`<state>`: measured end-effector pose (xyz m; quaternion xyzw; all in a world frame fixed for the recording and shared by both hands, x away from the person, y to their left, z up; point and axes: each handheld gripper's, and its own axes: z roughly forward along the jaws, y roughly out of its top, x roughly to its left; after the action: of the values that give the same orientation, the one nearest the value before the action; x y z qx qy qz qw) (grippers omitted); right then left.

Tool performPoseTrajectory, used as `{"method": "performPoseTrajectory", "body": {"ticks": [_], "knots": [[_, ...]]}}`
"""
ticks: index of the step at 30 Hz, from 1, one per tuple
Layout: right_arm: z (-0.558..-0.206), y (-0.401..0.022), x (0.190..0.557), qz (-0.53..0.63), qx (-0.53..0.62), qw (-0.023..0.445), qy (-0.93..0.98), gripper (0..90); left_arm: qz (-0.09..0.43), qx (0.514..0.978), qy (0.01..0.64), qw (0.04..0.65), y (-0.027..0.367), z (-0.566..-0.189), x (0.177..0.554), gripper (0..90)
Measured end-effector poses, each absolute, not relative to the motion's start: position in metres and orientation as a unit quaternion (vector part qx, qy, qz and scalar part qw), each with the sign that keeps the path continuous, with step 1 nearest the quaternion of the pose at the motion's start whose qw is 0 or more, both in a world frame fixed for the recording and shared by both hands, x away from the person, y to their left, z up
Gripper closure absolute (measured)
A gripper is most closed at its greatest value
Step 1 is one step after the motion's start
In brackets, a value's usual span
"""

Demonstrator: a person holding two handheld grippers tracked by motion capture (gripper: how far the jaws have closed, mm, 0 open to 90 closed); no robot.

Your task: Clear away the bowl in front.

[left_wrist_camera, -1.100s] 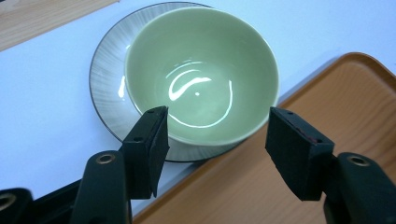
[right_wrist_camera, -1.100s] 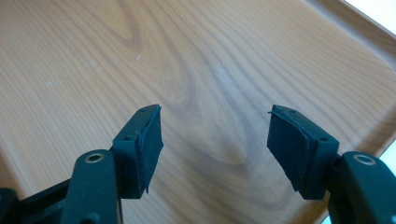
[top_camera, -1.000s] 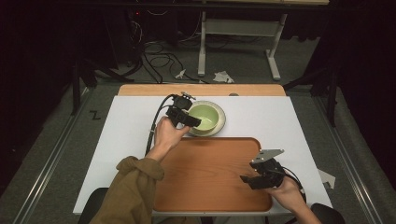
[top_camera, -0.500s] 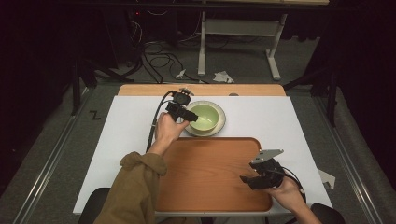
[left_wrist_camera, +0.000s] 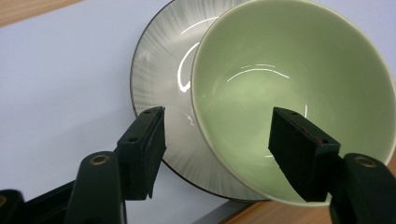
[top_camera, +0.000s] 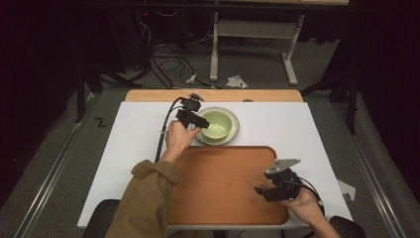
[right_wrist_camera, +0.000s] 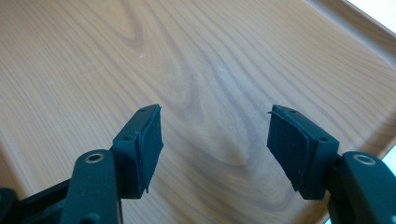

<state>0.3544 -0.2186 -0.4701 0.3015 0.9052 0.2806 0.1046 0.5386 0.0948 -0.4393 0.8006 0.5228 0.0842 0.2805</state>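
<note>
Reaching across the white table (top_camera: 129,148), the left gripper (top_camera: 197,121) holds its jaws wide around the near rim of the green bowl (top_camera: 218,123), one pad inside the bowl, the other over the grey plate (top_camera: 235,131) beneath it. The bowl sits off-centre on that plate, just beyond the wooden tray (top_camera: 218,188). The right gripper (top_camera: 270,192) hovers over the tray's right part, jaws wide and empty.

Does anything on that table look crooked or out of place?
Yes. The green bowl sits off-centre on its grey plate, pushed towards one edge and seemingly overhanging the rim there, so it looks askew. Nothing is spilled; the bowl looks empty, as does the wooden tray.
</note>
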Motion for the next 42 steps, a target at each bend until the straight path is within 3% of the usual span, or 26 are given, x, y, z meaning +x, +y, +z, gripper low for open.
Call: {"method": "performPoseTrajectory", "body": {"ticks": [12, 17, 33, 42], "knots": [[-0.470, -0.218, 0.354, 0.280, 0.300, 0.104, 0.906, 35.8, 0.077, 0.800, 0.535, 0.261, 0.088, -0.452, 0.545, 44.1], [-0.470, -0.218, 0.354, 0.280, 0.300, 0.104, 0.906, 35.8, 0.067, 0.794, 0.548, 0.255, 0.088, -0.456, 0.548, 56.0], [-0.471, -0.217, 0.354, 0.279, 0.297, 0.103, 0.907, 35.6, 0.033, 0.754, 0.596, 0.274, 0.091, -0.459, 0.556, 78.0], [-0.471, -0.218, 0.354, 0.277, 0.298, 0.104, 0.908, 35.6, 0.019, 0.733, 0.609, 0.301, 0.095, -0.455, 0.558, 82.1]]}}
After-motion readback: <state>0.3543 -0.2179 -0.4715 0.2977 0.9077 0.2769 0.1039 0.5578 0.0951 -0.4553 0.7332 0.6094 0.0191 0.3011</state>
